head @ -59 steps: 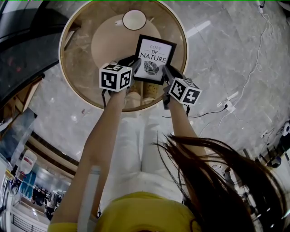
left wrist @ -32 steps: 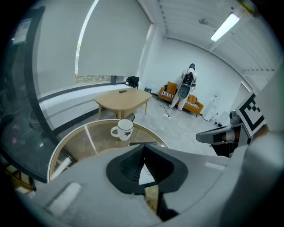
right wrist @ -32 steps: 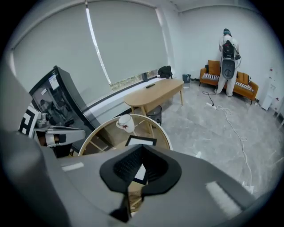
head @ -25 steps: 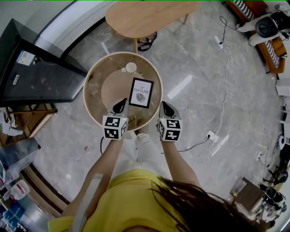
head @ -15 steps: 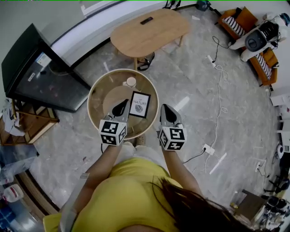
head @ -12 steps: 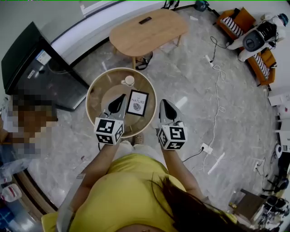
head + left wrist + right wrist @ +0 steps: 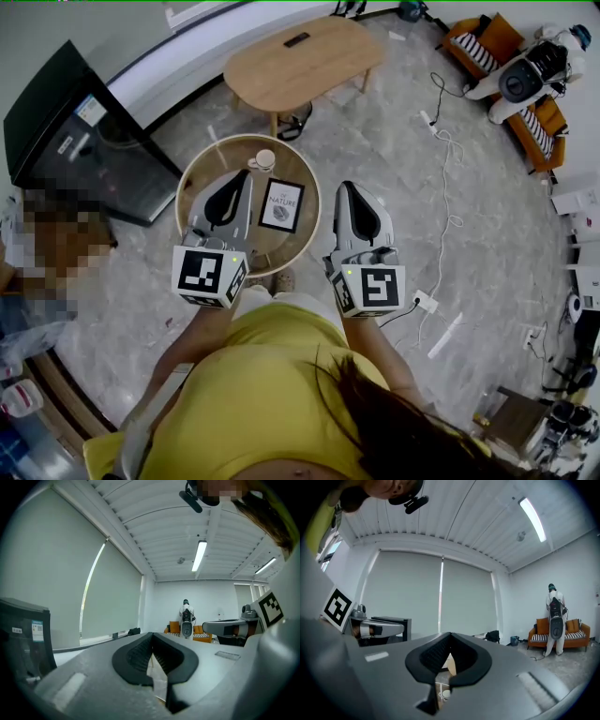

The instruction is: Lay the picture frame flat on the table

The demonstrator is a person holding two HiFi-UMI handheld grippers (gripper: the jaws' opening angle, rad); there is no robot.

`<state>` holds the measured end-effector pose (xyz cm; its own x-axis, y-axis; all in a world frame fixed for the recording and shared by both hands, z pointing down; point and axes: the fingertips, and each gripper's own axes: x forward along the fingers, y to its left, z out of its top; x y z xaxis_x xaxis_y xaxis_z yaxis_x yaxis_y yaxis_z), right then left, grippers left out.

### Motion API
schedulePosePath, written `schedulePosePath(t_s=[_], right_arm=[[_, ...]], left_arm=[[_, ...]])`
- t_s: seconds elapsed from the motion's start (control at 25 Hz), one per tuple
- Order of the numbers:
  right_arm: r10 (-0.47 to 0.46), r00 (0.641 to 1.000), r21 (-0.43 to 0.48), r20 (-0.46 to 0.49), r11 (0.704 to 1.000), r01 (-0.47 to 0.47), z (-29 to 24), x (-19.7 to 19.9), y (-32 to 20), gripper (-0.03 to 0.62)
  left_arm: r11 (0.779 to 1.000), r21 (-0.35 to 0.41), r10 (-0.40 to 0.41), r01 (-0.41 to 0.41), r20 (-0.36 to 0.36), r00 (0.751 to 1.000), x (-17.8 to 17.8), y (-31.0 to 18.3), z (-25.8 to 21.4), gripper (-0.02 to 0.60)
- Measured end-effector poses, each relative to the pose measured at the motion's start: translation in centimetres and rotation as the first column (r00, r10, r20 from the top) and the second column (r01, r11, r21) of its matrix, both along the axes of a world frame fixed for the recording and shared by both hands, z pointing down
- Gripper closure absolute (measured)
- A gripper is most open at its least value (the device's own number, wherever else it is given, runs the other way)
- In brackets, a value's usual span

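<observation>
The black picture frame [image 7: 281,205] with a white print lies face up on the round wooden table [image 7: 202,173], far below. My left gripper [image 7: 234,185] hovers high above the table's left part, jaws shut and empty. My right gripper [image 7: 348,194] hangs level with it, out past the table's right rim, also shut and empty. In the left gripper view the left gripper [image 7: 153,652] has its dark pads pressed together. The right gripper view shows the same of the right gripper [image 7: 449,656]. Both point level into the room, and the frame lies between them.
A white cup [image 7: 265,159] stands on the round table behind the frame. Beyond are an oval wooden table [image 7: 300,58] and a black cabinet [image 7: 75,131]. Cables [image 7: 448,178] run over the grey floor at right. A white robot [image 7: 521,79] sits by an orange sofa.
Both grippers have left the frame's sides and risen well above the table, nearer the head camera. The frame stays lying on the table. The view takes in more of the room.
</observation>
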<state>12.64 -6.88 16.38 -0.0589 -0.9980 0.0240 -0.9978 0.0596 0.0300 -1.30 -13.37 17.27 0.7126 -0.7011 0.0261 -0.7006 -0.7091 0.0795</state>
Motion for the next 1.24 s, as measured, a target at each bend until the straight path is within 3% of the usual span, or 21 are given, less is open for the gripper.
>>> schedulePosePath(t_s=[0.16, 0.36, 1.24], right_arm=[[-0.012, 1.000, 0.048, -0.009, 0.999, 0.012, -2.4, -0.3, 0.4, 0.594], [-0.030, 0.999, 0.045, -0.019, 0.999, 0.031, -2.5, -1.2, 0.6, 0.594], [-0.070, 0.998, 0.029, -0.008, 0.997, 0.070, -1.6, -0.2, 0.2, 0.594]], left_arm=[[0.999, 0.047, -0.002, 0.003, -0.017, 1.000, 0.1, 0.7, -2.7, 0.578], [0.997, 0.071, 0.002, -0.001, -0.016, 1.000, -0.4, 1.3, -3.5, 0.578], [1.000, 0.029, -0.008, 0.008, 0.002, 1.000, 1.3, 1.4, -2.0, 0.578]])
